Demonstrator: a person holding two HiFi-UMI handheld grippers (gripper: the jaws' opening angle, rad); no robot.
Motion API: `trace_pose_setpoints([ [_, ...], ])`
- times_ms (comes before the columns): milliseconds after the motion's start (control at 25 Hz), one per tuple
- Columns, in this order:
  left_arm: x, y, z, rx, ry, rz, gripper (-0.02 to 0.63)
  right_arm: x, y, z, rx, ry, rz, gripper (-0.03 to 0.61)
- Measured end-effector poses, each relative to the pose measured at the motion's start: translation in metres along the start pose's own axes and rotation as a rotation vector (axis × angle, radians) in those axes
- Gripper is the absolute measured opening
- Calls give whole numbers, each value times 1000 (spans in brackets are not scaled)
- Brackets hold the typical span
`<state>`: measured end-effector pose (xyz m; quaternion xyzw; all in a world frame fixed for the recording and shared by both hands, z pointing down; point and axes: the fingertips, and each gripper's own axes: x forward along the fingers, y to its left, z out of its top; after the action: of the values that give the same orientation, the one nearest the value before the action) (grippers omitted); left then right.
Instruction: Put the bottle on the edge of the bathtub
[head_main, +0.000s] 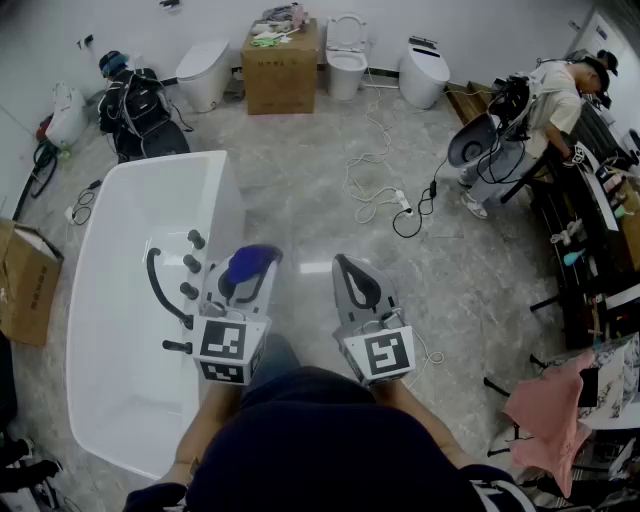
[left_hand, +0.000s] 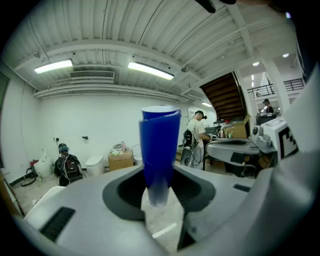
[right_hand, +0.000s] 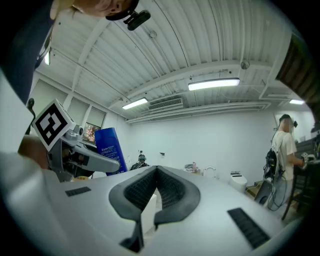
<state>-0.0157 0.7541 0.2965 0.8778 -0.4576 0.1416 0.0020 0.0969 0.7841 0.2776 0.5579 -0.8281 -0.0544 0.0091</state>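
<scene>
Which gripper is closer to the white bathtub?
Left. The left gripper, holding the blue bottle, is at the bathtub rim; the right gripper hangs over the floor, farther away.

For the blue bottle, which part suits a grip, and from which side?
Grip the lower body of the blue bottle, coming from the side, as the left gripper does now. It is tall, slim and upright, so the jaws span its width there.

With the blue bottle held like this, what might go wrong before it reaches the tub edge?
The left gripper grips the blue bottle low, most of it sticking past the jaws, so it may tilt or slip. The bathtub rim nearest it carries faucet knobs, so the bottle might knock them.
</scene>
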Motion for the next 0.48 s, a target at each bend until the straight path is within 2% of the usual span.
trace_pose_setpoints([
  [280, 23, 15, -3, 3, -29, 8, 152, 23, -18, -10, 24, -27, -25, 17],
  [480, 60, 41, 5, 0, -46, 13, 152, 69, -51, -13, 78, -13, -77, 17],
])
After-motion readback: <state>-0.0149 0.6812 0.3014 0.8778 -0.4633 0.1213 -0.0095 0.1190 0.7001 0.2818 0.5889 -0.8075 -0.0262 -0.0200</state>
